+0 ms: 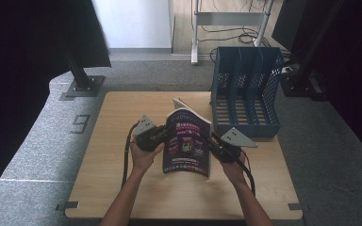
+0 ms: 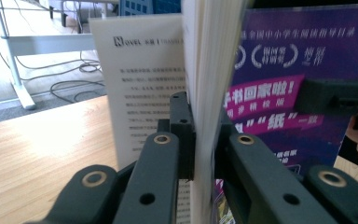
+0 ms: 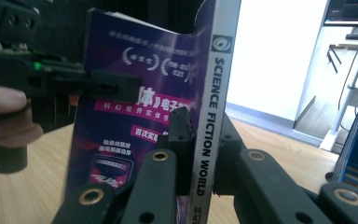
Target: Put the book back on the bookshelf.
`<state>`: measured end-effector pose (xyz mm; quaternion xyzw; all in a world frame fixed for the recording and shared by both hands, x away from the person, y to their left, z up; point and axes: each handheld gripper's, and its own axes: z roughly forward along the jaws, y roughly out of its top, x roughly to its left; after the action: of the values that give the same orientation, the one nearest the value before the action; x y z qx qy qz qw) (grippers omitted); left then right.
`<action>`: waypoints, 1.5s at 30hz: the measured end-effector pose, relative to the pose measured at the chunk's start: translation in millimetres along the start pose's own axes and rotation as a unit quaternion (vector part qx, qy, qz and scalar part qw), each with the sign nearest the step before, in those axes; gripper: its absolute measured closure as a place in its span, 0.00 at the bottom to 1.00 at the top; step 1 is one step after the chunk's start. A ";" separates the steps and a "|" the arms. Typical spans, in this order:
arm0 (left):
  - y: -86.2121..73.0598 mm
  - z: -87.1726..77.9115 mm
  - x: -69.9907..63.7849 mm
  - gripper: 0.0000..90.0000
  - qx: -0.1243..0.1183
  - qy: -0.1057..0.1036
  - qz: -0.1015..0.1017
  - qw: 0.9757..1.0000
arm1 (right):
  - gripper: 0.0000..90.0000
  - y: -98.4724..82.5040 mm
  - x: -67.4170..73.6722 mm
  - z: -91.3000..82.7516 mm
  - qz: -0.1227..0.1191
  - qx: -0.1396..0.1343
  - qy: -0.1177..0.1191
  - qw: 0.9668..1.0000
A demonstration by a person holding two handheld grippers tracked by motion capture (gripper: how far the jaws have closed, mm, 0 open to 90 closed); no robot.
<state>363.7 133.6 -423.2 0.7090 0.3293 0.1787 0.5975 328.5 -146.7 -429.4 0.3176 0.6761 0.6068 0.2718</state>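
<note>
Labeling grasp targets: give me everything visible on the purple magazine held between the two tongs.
The magazine is a glossy purple softcover with pink banners, white Chinese print and badge-like graphics; its white spine reads "SCIENCE FICTION WORLD". It stands upright on the wooden table, bowed slightly, just in front of the blue file rack. A white inner page with small print fans out at the open edge. The left tongs clamp that page-edge side; the right tongs clamp the spine.

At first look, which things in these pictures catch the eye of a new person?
A purple magazine stands upright in the middle of the wooden table, clamped at its page edge by the left tool and at its spine by the right tool. Behind it, at the table's far right corner, stands a blue perforated file rack.
</note>
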 end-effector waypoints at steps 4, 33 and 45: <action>-1.3 -3.8 1.4 0.79 0.009 -0.005 -0.004 1.000 | 0.90 -0.7 3.7 -6.3 0.007 -0.007 0.009 1.000; 9.2 11.5 5.5 0.49 0.011 0.028 -0.012 0.999 | 0.91 0.6 20.1 -19.0 -0.035 -0.040 0.028 0.998; 5.0 6.6 4.4 0.40 0.009 0.016 -0.008 1.000 | 0.90 -3.9 19.5 -26.4 -0.045 -0.035 0.030 0.998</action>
<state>372.4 131.4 -420.4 0.7089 0.3457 0.1825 0.5871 295.5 -149.2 -429.9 0.2589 0.6759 0.6266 0.2890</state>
